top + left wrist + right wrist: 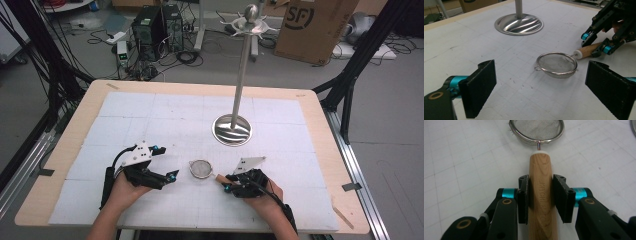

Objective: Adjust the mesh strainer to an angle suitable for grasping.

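Wooden strainer handle runs lengthwise btwn R gripper jaws, clamped; mesh bowl ahead; L gripper jaws wide, nr bowl.

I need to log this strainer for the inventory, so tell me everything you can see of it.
The strainer is small, with a round bowl of fine grey wire mesh in a shiny metal rim, a little wire hook on the far side, and a thin metal neck into a white collar on a light wooden handle with lettering burned in. It lies on the white mat, bowl opening up. The right gripper has its jaws shut on the handle.
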`<action>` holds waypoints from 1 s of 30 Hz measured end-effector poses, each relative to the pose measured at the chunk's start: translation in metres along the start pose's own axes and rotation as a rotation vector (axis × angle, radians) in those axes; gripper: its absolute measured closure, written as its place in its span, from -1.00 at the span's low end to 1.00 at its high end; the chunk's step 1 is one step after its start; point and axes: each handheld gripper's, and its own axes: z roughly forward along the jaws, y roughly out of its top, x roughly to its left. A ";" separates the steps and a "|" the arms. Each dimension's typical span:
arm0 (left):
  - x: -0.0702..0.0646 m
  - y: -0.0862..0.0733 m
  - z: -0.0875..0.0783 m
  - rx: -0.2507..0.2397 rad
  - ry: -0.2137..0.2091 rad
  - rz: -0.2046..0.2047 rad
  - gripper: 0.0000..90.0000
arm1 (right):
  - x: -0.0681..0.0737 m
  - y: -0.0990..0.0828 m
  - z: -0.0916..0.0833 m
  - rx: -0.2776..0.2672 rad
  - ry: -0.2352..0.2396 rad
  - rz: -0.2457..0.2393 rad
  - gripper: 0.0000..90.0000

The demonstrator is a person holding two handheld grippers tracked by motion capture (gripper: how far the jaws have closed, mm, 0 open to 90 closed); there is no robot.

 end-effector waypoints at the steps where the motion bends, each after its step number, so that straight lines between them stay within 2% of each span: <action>1: 0.000 0.000 0.000 -0.001 0.001 -0.001 -0.77 | 0.001 0.002 0.002 0.001 0.002 -0.003 0.49; 6: 0.000 0.000 -0.001 -0.008 0.000 -0.004 -0.76 | 0.006 0.010 0.010 -0.002 0.024 -0.025 0.49; 10: 0.000 0.001 -0.001 -0.013 0.000 -0.008 -0.76 | 0.012 0.022 0.021 -0.008 0.045 -0.055 0.49; 14: 0.000 0.001 -0.001 -0.013 0.001 -0.008 -0.76 | 0.019 0.038 0.039 -0.006 0.066 -0.096 0.49; 22: 0.000 0.001 -0.002 -0.017 0.001 -0.010 -0.76 | 0.029 0.057 0.058 -0.007 0.084 -0.147 0.48; 26: 0.001 0.001 -0.003 -0.018 -0.001 -0.011 -0.76 | 0.029 0.057 0.057 0.001 0.079 -0.143 0.41; 27: 0.001 0.001 -0.003 -0.018 0.000 -0.012 -0.76 | 0.028 0.055 0.054 0.011 0.073 -0.127 0.31; 30: 0.001 0.001 -0.002 -0.015 -0.001 -0.010 -0.76 | 0.026 0.051 0.048 0.021 0.044 -0.132 0.19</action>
